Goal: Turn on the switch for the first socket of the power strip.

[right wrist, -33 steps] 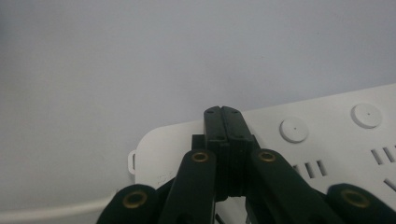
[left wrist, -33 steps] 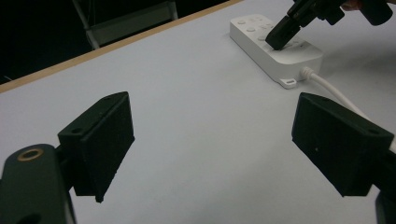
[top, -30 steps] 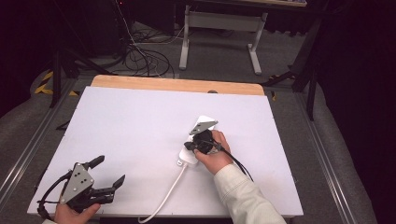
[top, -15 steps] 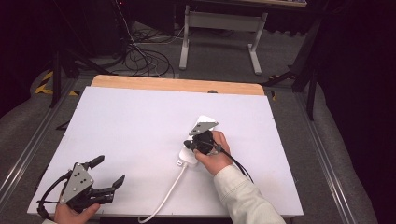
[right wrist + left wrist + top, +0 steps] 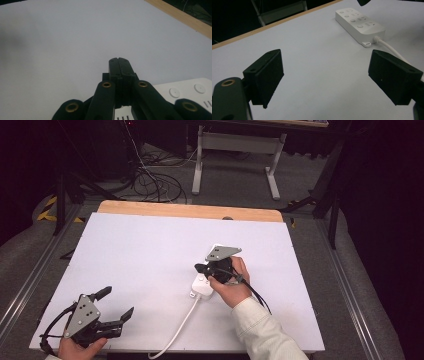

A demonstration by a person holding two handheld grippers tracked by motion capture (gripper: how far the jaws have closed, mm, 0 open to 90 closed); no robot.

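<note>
The power strip [image 5: 206, 285] lies flat on the white table [image 5: 150, 250], right of centre, its long axis running away from the person and its white cord [image 5: 180, 327] trailing off the near edge. In the left gripper view the strip's face shows round buttons and sockets, all unoccupied as far as that view reaches.

The right gripper [image 5: 202, 268] is held directly over the strip, low and close to its top face. Its jaws are pressed fully together with nothing between them; the right gripper view shows the two black pads meeting flush, with the strip's buttons just below and to the right. A closed tip presented in this way suits pressing a button rather than grasping, so the step in hand is judged to be the operation of a switch. Whether the tip actually touches the strip cannot be confirmed, since the hand [image 5: 231, 287] covers the contact point from above.

The left gripper [image 5: 116, 304] is held at the near left corner of the table, well apart from the strip. Its jaws stand wide open and hold nothing. This placement reads as parked, clear of the working area and of the cord.
</note>
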